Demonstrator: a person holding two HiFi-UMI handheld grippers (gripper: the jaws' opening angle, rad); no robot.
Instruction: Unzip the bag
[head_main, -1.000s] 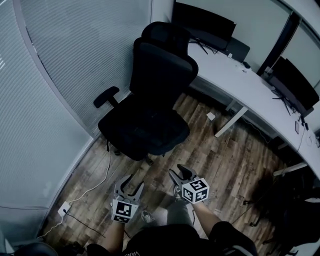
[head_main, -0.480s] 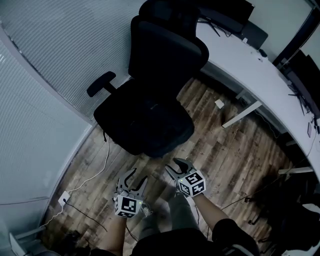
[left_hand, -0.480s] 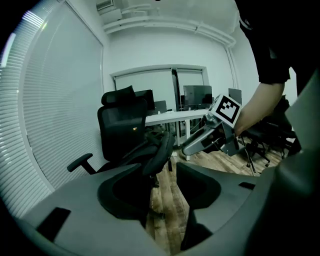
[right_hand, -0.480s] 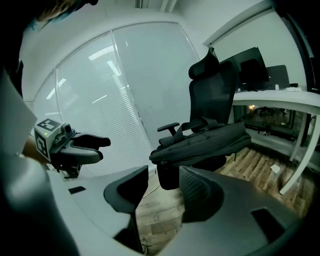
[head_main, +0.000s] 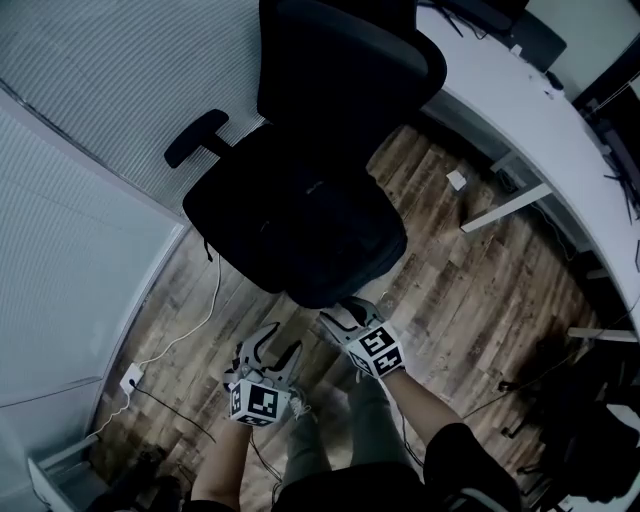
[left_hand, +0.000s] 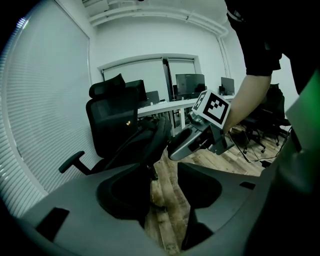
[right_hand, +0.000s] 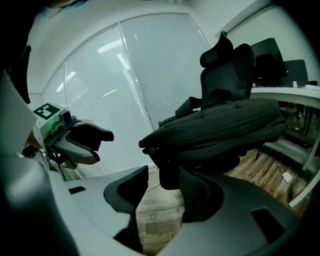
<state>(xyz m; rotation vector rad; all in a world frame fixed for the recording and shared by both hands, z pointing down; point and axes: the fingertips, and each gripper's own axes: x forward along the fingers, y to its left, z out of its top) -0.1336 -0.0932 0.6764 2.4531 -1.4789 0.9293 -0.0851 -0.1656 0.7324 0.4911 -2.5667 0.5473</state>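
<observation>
I hold both arms out in front of me, low and side by side. My left gripper (head_main: 276, 346) and my right gripper (head_main: 344, 314) both point ahead and a bit down, toward the black chair (head_main: 300, 220). The right one is a little further forward, and its tips are just at the front edge of the seat. The left one is over the wood floor (head_main: 480, 290), near the seat but not touching it.

My left fingers (left_hand: 120, 195) are apart and have just been opening. Between them I see only floor and the chair beyond. My right fingers (right_hand: 200, 197) are let go too, with a gap between them. They hold nothing.

The black bag (right_hand: 220, 125) lies flat on the chair seat, and one end sticks out over the front edge toward my right fingers. From above it is too dark to tell the bag from the seat.

Each gripper has a cube with black and white square marks, like the one on my right gripper (head_main: 378, 350).

There is open floor on both sides of me. On the left are a white cable (head_main: 190, 330) and a wall with blinds (head_main: 80, 230). On the right the white tabletop (head_main: 520, 110) curves round, well apart from my hands.
</observation>
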